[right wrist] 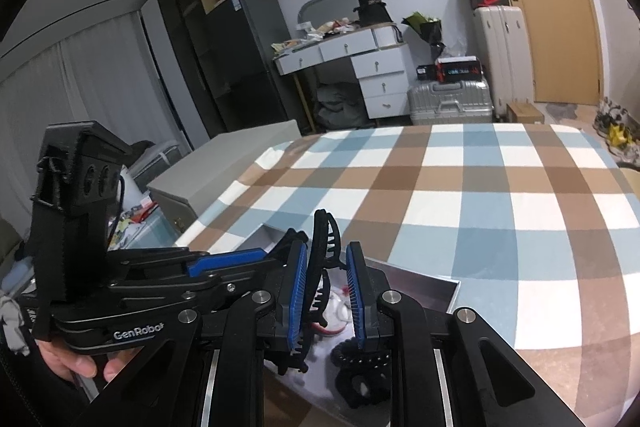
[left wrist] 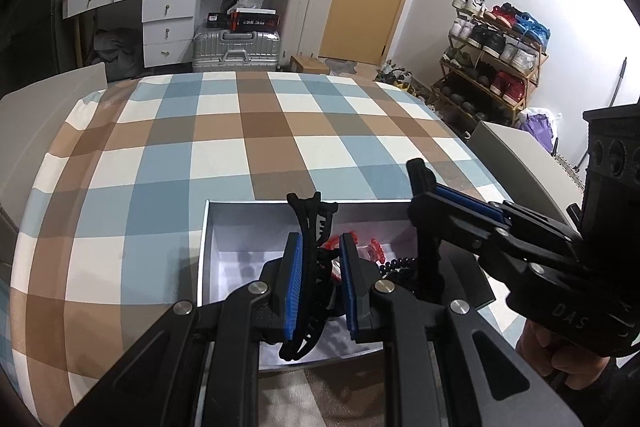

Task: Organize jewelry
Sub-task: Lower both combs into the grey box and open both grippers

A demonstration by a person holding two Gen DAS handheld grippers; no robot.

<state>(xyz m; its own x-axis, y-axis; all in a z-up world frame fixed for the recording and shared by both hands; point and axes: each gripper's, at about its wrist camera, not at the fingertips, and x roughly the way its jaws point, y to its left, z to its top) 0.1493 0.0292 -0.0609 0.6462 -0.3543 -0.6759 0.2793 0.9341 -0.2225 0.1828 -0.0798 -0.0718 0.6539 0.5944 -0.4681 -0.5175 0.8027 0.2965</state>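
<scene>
Black hair claw [left wrist: 310,267] is sitting between left gripper [left wrist: 319,287] fingers over the white box [left wrist: 208,251]; right gripper [right wrist: 326,297] is standing spread around another black clip [right wrist: 320,267], pinching unclear.

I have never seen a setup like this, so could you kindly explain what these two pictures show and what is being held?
A person holds a two-finger tool in each hand, and each carries a camera looking along its fingers. One picture is from the left tongs, the other from the right tongs. Both hover over an open white box on a checked tablecloth. A black hair claw stands between the left tongs' blue pads; whether it is gripped is unclear. The box also contains a red-and-clear piece and a black coiled hair tie.
</scene>
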